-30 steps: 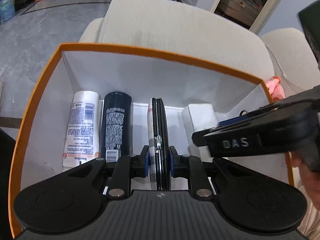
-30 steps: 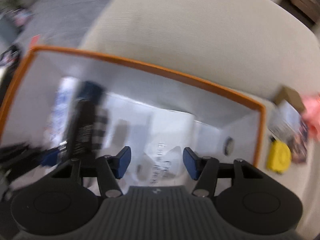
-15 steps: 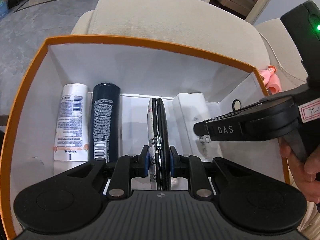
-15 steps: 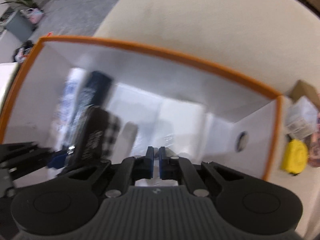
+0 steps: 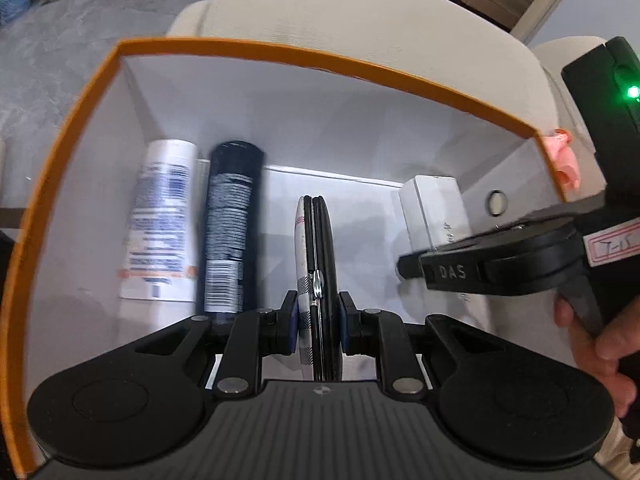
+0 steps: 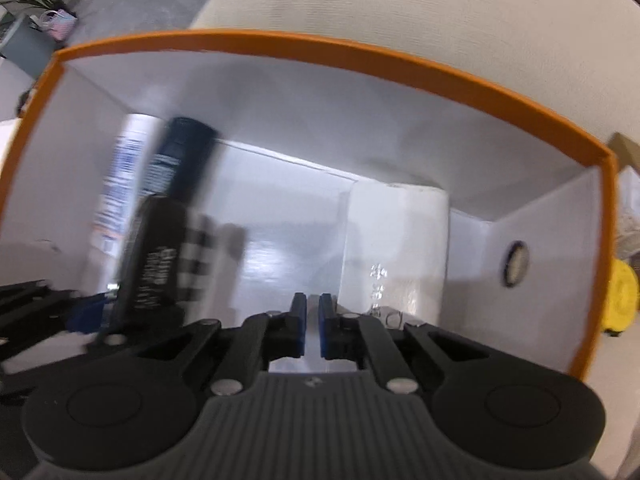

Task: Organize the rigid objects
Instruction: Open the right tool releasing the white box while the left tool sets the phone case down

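An orange-rimmed white box [image 5: 320, 60] holds a white tube [image 5: 160, 220], a black can [image 5: 230, 224] and a white carton [image 5: 436, 208], all lying flat. My left gripper [image 5: 318, 320] is shut on a flat black case with a checked face [image 5: 322, 240], held on edge above the box floor between the can and the carton. My right gripper [image 6: 313, 316] is shut with nothing between its pads, low inside the box just left of the white carton [image 6: 394, 240]. In the right wrist view the held case [image 6: 156, 256] is blurred at the left.
The box rests on a beige sofa cushion [image 5: 360, 12]. A round eyelet [image 5: 496, 202] sits in the box's right wall. Outside that wall lie a pink thing [image 5: 562, 156] and a yellow thing [image 6: 622, 300]. A person's hand [image 5: 592, 344] grips the right tool.
The right gripper's jaws, open a second ago, have closed on nothing, and it has sunk a little lower into the box. The left gripper keeps the case in place.
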`<state>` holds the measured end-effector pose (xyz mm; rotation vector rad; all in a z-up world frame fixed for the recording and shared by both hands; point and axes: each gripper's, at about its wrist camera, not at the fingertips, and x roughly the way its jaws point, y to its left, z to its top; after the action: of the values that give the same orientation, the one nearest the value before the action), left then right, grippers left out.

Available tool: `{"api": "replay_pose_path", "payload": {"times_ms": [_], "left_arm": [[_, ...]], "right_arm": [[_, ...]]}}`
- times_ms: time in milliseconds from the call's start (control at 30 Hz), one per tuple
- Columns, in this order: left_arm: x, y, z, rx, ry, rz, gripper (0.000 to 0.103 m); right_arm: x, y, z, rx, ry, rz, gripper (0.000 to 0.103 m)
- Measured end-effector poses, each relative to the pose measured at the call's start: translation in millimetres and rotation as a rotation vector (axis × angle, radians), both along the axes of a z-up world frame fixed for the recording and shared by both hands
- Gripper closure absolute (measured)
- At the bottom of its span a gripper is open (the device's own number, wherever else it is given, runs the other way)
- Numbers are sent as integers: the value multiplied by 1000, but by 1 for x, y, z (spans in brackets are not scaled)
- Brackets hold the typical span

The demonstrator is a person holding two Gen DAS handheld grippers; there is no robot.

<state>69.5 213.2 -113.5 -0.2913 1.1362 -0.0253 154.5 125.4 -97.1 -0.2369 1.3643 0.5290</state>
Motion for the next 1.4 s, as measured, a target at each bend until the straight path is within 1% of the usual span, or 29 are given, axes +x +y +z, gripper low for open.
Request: {"api": "replay_pose_path", "payload": {"times_ms": [167, 267, 333, 367, 400, 467, 533, 600, 633, 733, 800, 833, 900, 933, 967, 1033, 1100, 1233, 1267, 1333, 1367, 1400], "left_arm": [[6, -12, -1, -30, -6, -19, 82], [9, -15, 0, -69, -21, -28, 82], [12, -16, -2, -90, -20, -34, 82], [16, -17, -2, -91, -17, -38, 82], [20, -18, -2, -88, -13, -42, 82], [29, -22, -2, -79, -6, -48, 82], [39, -27, -2, -70, -4, -60, 82], [48, -30, -3, -66, 4, -61, 82], [53, -31, -5, -72, 7, -57, 82], [58, -33, -10, -91, -10, -33, 82], [62, -34, -13, -104, -5, -27, 82], [65, -36, -17, -121, -3, -25, 82], [66, -36, -22, -172, -1, -15, 82], [67, -37, -25, -177, 4, -7, 82], [68, -39, -26, -164, 6, -8, 82], [71, -42, -26, -149, 15, -13, 82], [74, -42, -26, -146, 28, -15, 82], [84, -44, -26, -142, 85, 6, 79], [86, -46, -26, -119, 97, 7, 75], [89, -53, -25, -47, 112, 2, 67], [90, -56, -24, -12, 121, 5, 62], [90, -57, -24, 10, 126, 7, 59]], "right_arm": [[3, 0, 7, -39, -80, 11, 103], [5, 1, 8, -37, -88, 10, 103], [1, -3, 18, -1, -119, 22, 102], [-1, -7, 27, 16, -139, 20, 100], [-3, -15, 39, 34, -170, 5, 96], [-7, -31, 59, 71, -227, -32, 94], [-10, -47, 75, 97, -289, -78, 86], [-14, -63, 85, 111, -339, -110, 84], [-17, -69, 86, 125, -348, -121, 88], [-18, -95, 86, 251, -298, -191, 91], [-21, -101, 86, 285, -305, -194, 91], [-24, -102, 86, 277, -322, -199, 84], [-27, -108, 89, 208, -382, -216, 71], [-26, -112, 89, 196, -398, -228, 71], [-25, -119, 89, 190, -399, -239, 71], [-18, -128, 79, 164, -368, -262, 71], [-16, -138, 70, 162, -338, -287, 71], [-19, -156, 56, 169, -296, -313, 71], [-20, -159, 51, 171, -289, -313, 71], [-23, -163, 48, 165, -272, -312, 71], [-23, -166, 48, 151, -269, -311, 71], [-22, -169, 45, 131, -268, -315, 71]]}}
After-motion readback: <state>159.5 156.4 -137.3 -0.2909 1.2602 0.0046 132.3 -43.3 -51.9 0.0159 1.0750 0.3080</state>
